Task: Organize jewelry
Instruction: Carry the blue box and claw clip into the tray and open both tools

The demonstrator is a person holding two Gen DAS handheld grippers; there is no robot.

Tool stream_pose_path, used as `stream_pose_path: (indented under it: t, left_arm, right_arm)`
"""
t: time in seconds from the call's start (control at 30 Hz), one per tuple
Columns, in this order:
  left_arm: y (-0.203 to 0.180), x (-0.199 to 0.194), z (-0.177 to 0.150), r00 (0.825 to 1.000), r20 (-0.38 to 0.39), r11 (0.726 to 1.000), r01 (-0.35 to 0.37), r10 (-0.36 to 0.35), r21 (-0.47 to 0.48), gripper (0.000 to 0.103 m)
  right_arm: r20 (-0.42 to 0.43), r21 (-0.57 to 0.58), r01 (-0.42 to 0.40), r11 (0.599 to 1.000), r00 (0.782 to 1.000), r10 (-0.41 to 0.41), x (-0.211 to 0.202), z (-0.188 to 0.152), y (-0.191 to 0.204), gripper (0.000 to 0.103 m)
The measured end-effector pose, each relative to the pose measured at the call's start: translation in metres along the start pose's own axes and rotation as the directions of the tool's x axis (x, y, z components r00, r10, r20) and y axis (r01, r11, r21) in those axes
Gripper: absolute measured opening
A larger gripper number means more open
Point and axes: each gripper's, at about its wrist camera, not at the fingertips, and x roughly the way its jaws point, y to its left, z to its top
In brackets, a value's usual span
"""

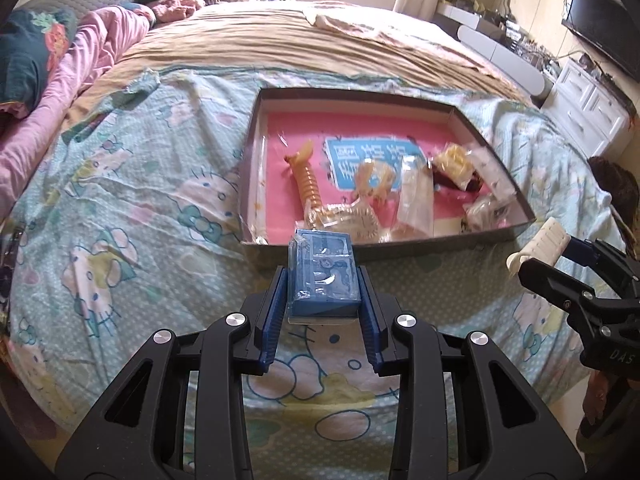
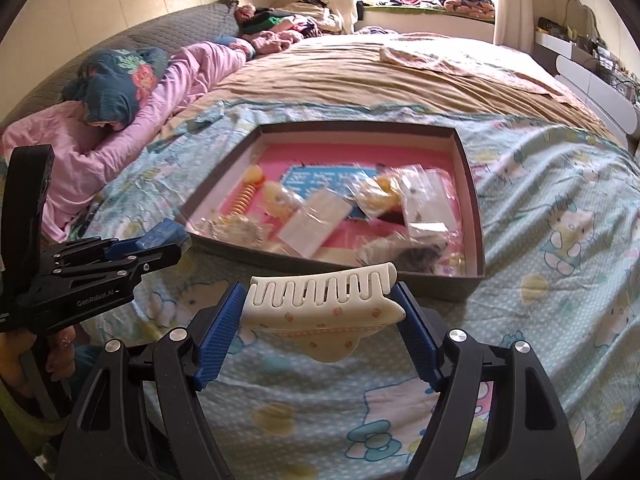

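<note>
The left tool (image 1: 324,276) is closed on a small blue box (image 1: 323,276). Its two blue fingers (image 1: 272,320) press the box from both sides and hold it up in the air, pointing forward. The right tool (image 2: 322,312) is closed on a white hair clip (image 2: 324,312). Its blue fingers (image 2: 218,336) squeeze the two ends of the clip, with the teeth facing away. The two tools are side by side and apart, at about the same height. A bit of the person's hand (image 2: 60,352) shows under the left tool's black handle.
</note>
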Motion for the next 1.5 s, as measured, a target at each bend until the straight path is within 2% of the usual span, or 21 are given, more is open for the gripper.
stream_pose_path:
  t: [0.63,1.5]
  left_arm:
    - [0.011,-0.015,0.023,0.998,0.054,0.999,-0.018,0.020,-0.028,0.026]
    - [-0.021,0.006,0.056,0.999,0.049,0.999,-0.010,0.008,0.039,0.026]
  right_arm:
    - [0.056,0.000,-0.022,1.000,0.998,0.022,0.000,0.028,0.005,0.073]
    - [0.141,0.035,0.019,0.999,0.990,-0.024,-0.002,0.059,-0.031,0.073]
